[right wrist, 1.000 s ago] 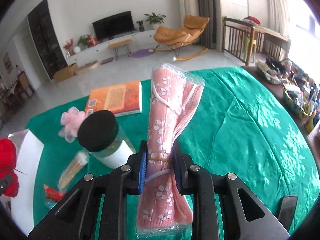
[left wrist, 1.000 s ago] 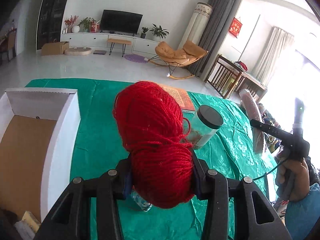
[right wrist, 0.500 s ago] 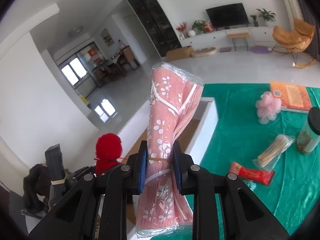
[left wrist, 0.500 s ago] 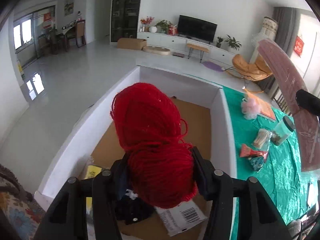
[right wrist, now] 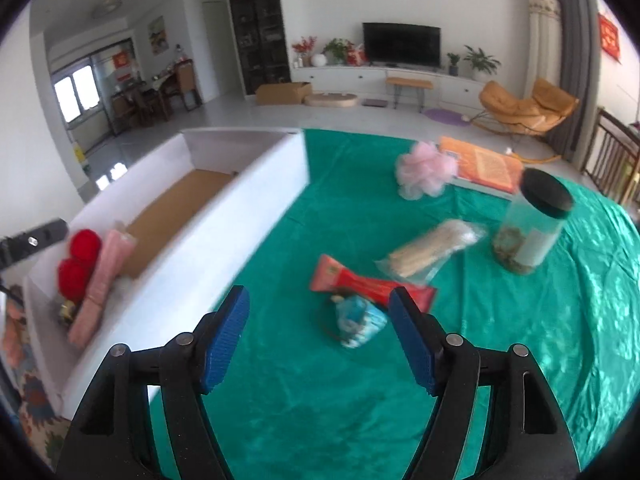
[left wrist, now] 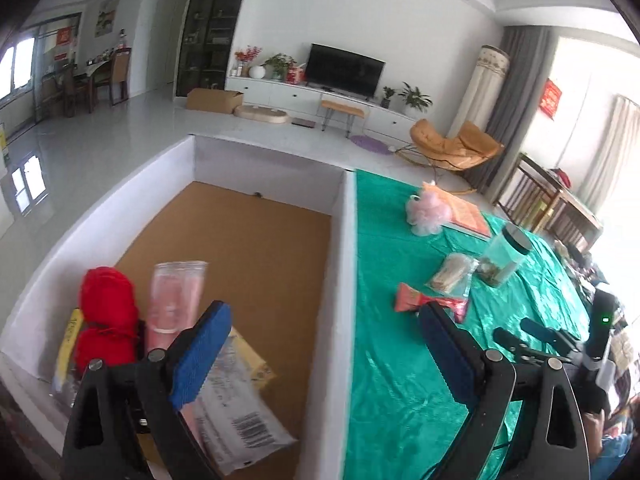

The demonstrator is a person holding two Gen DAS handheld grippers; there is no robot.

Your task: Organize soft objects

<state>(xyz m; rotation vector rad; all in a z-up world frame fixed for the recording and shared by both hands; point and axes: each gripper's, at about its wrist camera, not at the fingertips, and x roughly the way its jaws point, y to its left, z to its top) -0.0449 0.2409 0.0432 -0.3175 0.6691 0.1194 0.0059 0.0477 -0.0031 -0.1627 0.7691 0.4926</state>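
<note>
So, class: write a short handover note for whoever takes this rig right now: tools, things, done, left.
Left tool: open, empty, jaws just opened.
Right tool: open, empty, jaws just opened.
Red yarn and bagged pink cloth roll lie side by side at the near end of the white box.
Left: pink mesh pouf sits on the green cloth beside the orange book; probably next.

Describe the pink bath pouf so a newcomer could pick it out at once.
Start at the green tablecloth, right of the white box. At the cloth's far end lies an orange book; the pink pouf touches its left edge. It alone is frilly, round mesh; its neighbours are flat or hard.
</note>
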